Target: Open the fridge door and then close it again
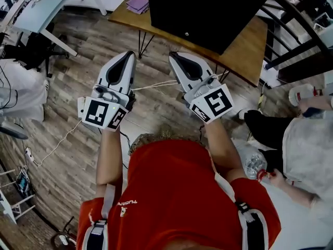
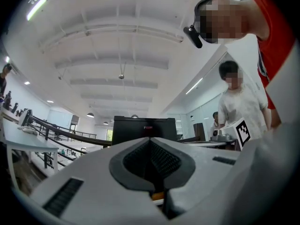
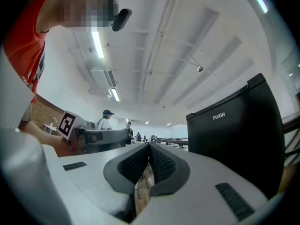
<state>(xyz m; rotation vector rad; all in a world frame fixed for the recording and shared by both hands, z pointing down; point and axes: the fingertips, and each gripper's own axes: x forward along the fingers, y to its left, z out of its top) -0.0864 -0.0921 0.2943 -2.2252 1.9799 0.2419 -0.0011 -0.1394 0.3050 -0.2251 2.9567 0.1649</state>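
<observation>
Fridge (image 1: 208,9) on wooden table (image 1: 251,45): head view only

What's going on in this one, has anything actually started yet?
A person in a red shirt stands holding a gripper in each hand, side by side above the wooden floor. The left gripper and the right gripper both have their jaws shut with nothing between them. They point toward a black fridge that sits on a wooden table just ahead. Neither gripper touches the fridge, and its door looks closed, so the opening has not begun.
</observation>
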